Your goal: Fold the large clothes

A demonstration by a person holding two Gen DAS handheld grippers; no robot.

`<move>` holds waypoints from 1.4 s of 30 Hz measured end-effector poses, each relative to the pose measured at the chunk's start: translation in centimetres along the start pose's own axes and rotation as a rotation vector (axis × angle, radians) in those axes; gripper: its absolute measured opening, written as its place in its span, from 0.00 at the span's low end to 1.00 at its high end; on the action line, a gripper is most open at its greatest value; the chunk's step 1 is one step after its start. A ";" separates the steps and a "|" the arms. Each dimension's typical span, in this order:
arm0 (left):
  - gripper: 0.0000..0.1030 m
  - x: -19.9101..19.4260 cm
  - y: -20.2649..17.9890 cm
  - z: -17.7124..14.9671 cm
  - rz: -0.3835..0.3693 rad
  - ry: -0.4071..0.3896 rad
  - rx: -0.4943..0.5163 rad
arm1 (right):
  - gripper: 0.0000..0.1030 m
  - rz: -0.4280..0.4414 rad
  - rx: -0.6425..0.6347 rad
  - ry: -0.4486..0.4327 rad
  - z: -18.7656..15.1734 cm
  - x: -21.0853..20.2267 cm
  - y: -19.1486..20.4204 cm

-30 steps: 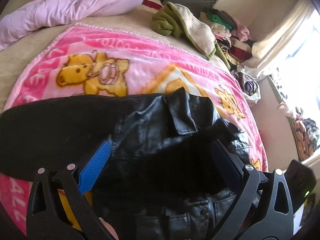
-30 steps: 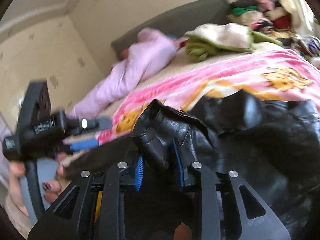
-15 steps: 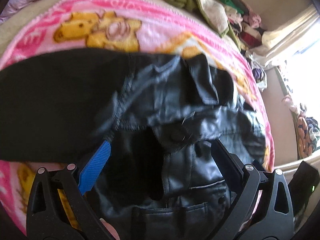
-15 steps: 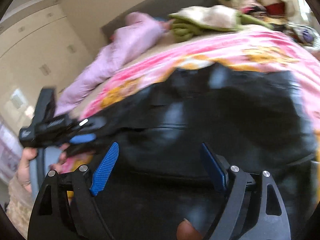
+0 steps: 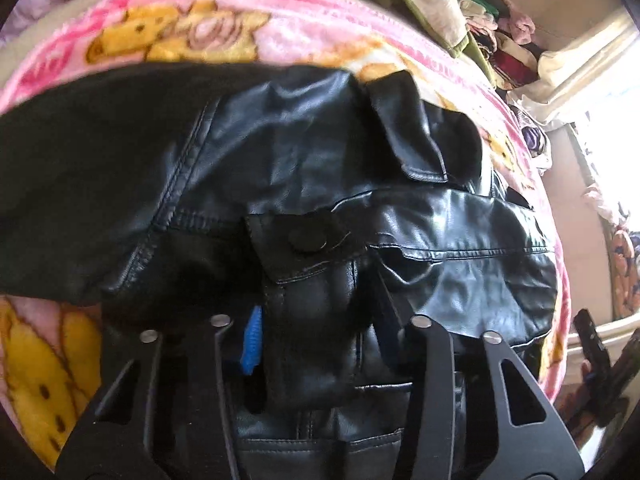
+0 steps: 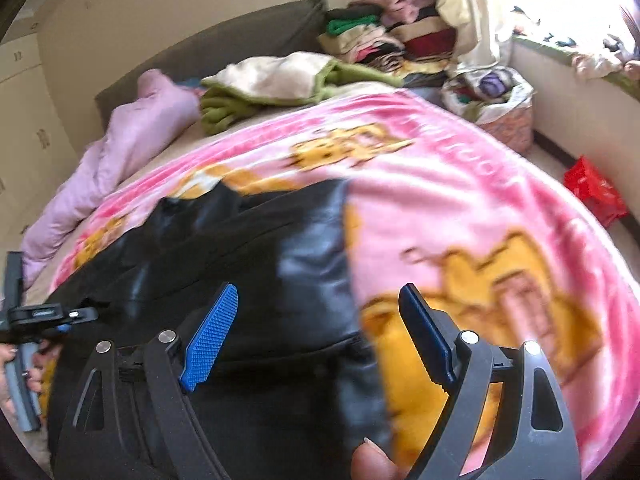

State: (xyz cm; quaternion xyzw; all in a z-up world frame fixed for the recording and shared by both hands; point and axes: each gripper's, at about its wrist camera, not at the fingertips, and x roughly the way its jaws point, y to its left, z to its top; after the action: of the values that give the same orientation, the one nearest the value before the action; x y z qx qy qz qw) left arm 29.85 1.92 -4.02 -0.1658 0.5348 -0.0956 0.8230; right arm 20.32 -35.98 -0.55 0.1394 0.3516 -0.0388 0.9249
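Left gripper [image 5: 320,344] is pointing steeply down at the black leather jacket [image 5: 304,184]; its jaws have just been closing and are pinching a raised fold of the jacket front below the snap flap. Right gripper [image 6: 316,336] is angling down over the jacket's right edge, jaws spread wide, nothing between the blue pads [image 6: 210,338]. A fingertip [image 6: 372,460] is showing beneath it. Jacket is lying on a pink cartoon-bear blanket [image 6: 460,208] covering the bed. Lilac quilt [image 6: 136,136], green-and-cream throw [image 6: 272,80] and piled clothes [image 6: 384,36] are sitting near the headboard.
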 end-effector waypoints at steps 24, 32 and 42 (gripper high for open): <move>0.08 -8.2 -2.2 2.8 0.029 -0.237 0.144 | 0.56 0.014 -0.066 0.036 4.2 4.0 4.6; 0.11 -3.7 0.6 1.5 0.104 -0.160 0.143 | 0.45 0.027 -0.113 0.184 3.3 9.6 6.5; 0.20 -1.3 1.7 0.2 0.140 -0.127 0.170 | 0.47 -0.088 -0.126 0.229 1.6 12.0 5.4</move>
State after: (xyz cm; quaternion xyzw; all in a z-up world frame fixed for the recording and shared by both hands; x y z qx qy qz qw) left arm 29.46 3.95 -3.45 -0.0633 0.4820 -0.0722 0.8709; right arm 31.24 -30.97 -6.07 0.0690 0.4622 -0.0408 0.8831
